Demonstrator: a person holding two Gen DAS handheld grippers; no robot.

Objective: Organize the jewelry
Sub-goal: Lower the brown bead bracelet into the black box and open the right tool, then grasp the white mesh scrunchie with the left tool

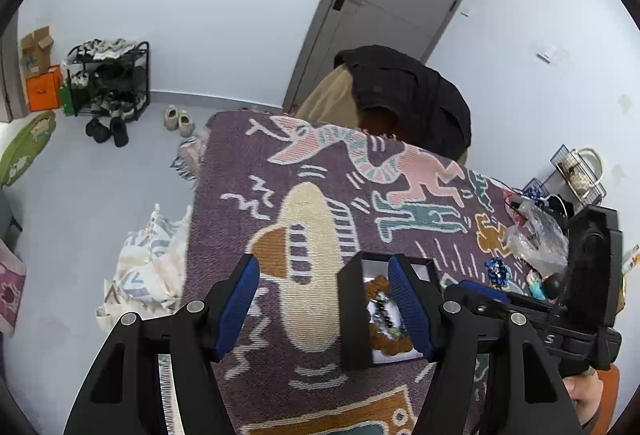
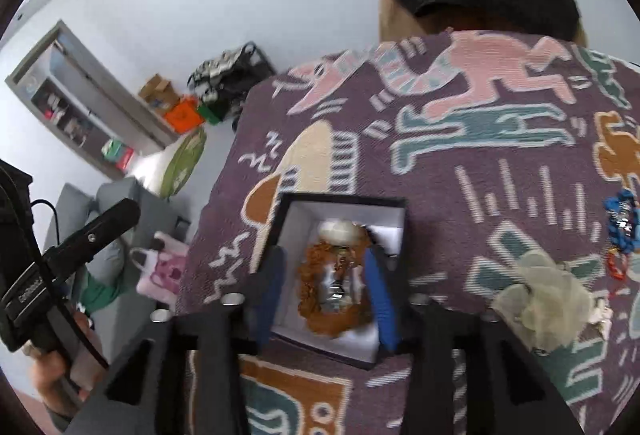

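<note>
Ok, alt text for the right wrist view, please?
Right hand-held gripper open over an open black box holding an orange scrunchie and jewelry, on a patterned purple blanket. Blue beads lie far right.

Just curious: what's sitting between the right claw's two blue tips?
In the right wrist view, the right claw frames the open black box, with an orange scrunchie and beaded jewelry inside it.

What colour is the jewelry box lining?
White, inside the black jewelry box; clearest in the right wrist view.
</note>
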